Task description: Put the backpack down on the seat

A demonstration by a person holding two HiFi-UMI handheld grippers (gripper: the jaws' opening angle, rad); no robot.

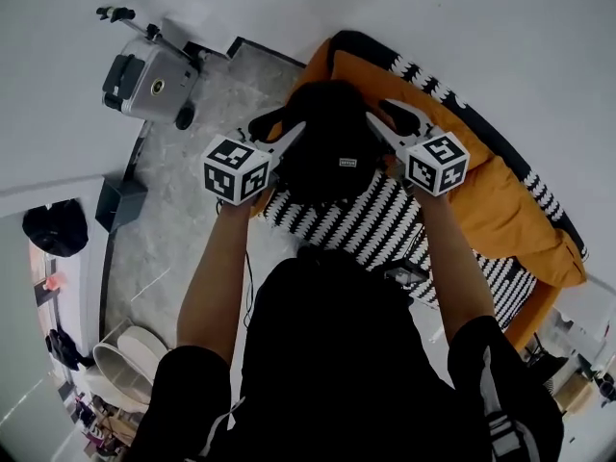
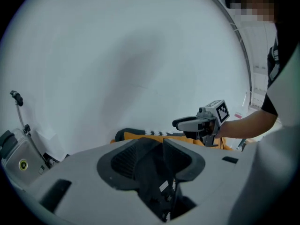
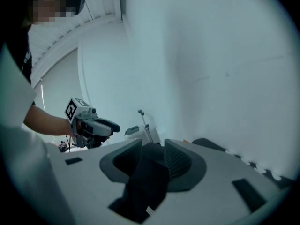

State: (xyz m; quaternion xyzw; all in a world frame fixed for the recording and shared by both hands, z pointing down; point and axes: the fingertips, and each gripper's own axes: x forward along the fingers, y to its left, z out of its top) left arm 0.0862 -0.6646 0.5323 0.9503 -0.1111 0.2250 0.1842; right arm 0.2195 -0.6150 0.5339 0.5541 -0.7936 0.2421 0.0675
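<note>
A black backpack (image 1: 332,147) sits between my two grippers, over the end of an orange seat (image 1: 491,200) covered by a black-and-white striped blanket (image 1: 366,224). My left gripper (image 1: 269,123) is at the backpack's left side and my right gripper (image 1: 393,114) at its right side, both near its top. In the left gripper view the jaws (image 2: 152,161) stand wide, with black backpack fabric (image 2: 157,182) hanging loose between them. The right gripper view shows the same: wide jaws (image 3: 152,161), both ribbed pads bare, and black fabric (image 3: 143,186) drooping in the gap.
A white-and-grey suitcase (image 1: 144,80) with a raised handle stands on the marble floor to the left of the seat. A black box (image 1: 120,203) and a dark bag (image 1: 56,227) lie further left. A white wall runs behind the seat.
</note>
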